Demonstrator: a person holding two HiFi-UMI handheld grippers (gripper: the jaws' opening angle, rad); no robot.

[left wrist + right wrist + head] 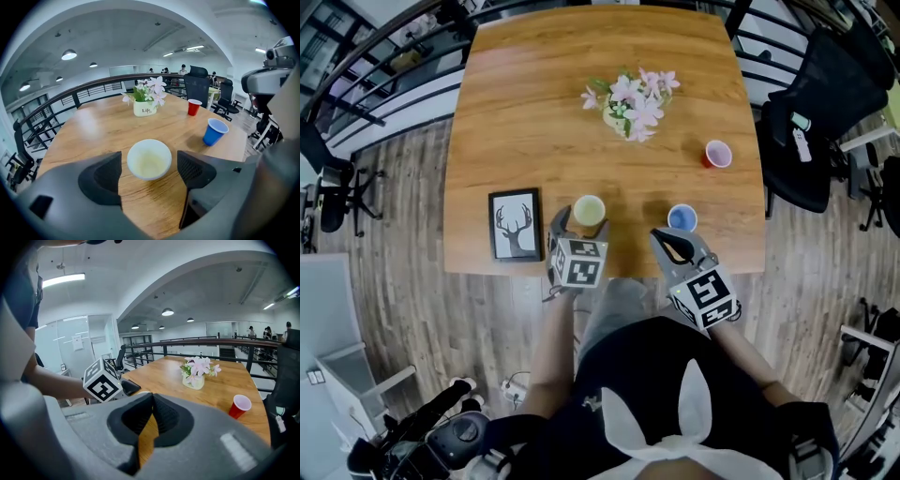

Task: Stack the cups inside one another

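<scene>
Three cups stand separate on the table (516, 112), none stacked yet. Left gripper (149, 169) holds its jaws wide either side of the yellow cup (149, 159) at the near edge, not gripping. Right gripper (151, 416) is clenched empty near the blue cup (682, 217); the red cup (718, 153) stands farther off.

My right gripper (151, 401) blocks the blue cup (682, 217) from its own view. From the head view my left gripper (581, 227) covers the near wall of the yellow cup (589, 210). There the lettering on the vase (617, 119) is too small to read.
</scene>
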